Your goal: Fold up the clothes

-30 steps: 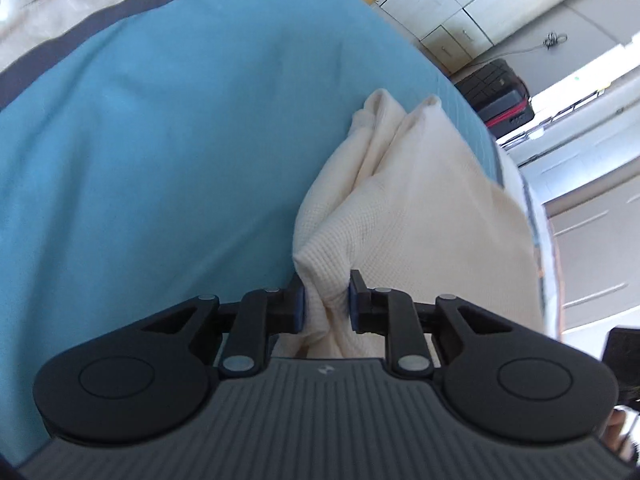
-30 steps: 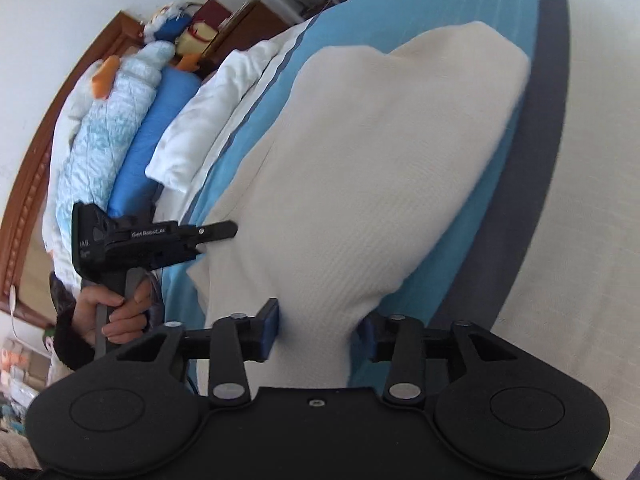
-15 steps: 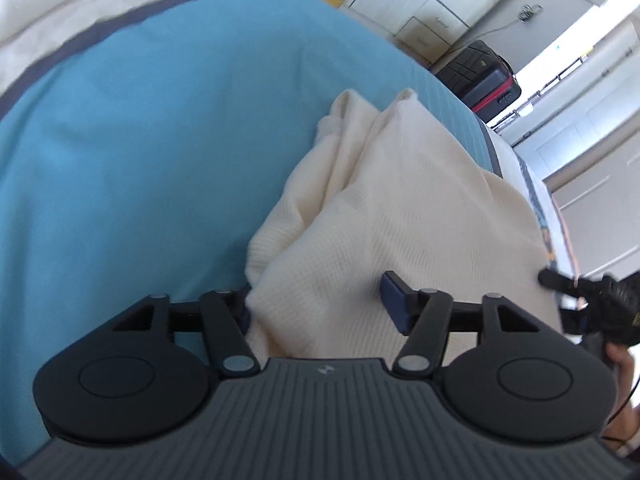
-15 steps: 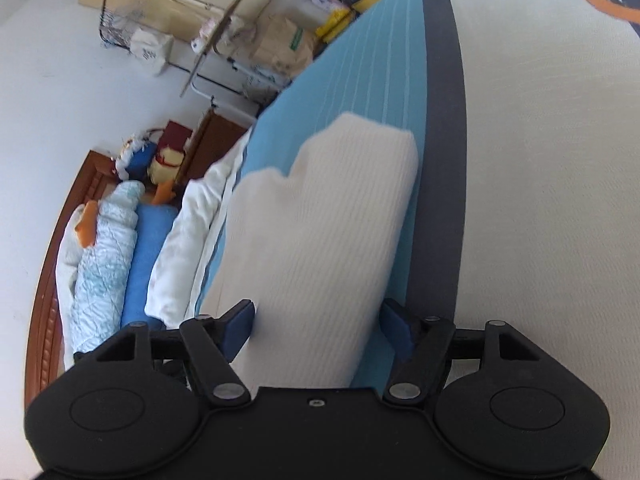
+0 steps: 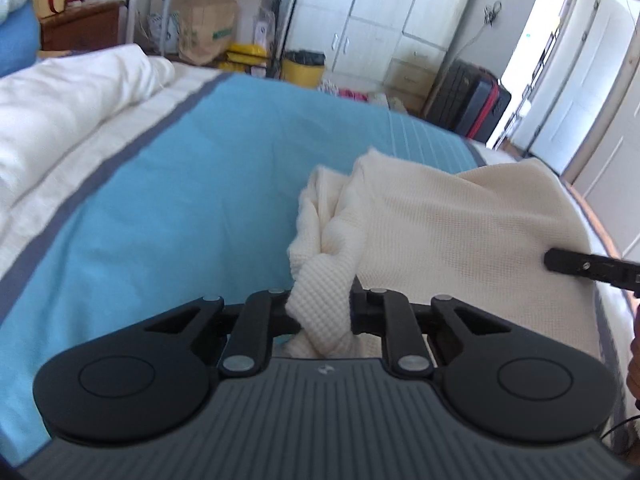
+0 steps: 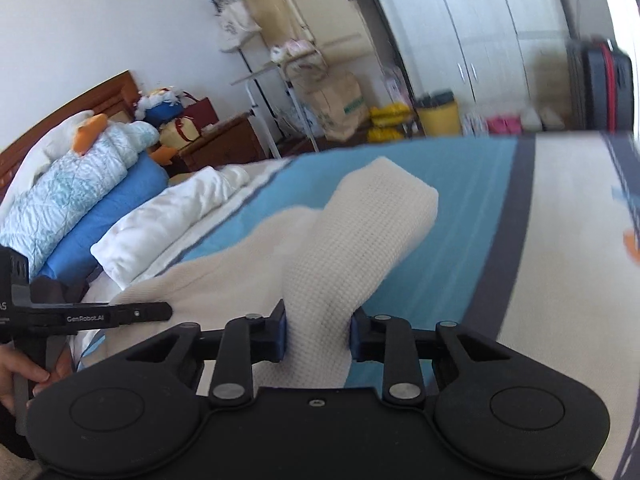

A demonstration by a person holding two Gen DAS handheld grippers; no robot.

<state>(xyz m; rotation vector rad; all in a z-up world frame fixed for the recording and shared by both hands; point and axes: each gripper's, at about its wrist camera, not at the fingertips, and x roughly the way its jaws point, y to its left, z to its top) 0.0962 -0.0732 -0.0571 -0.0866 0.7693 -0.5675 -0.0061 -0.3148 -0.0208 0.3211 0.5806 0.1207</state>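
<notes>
A cream waffle-knit garment lies on the blue bedspread. My left gripper has its jaws closing on a bunched corner of that cloth, and the pads press into it. In the right wrist view the same garment rises as a thick band off the bed. My right gripper is closing its jaws on the band, with both pads squeezing it. Each gripper shows in the other's view: the right one at the right edge, the left one at the left, held by a hand.
A white duvet and stacked pillows lie toward the wooden headboard. Beyond the bed stand a yellow bin, paper bags, white wardrobes and a black and red suitcase. A cream patterned sheet covers the bed's right side.
Both grippers opened wide half a second ago and have since closed onto the cream garment. Both have risen and rolled, so the views now sit level and show the room.
</notes>
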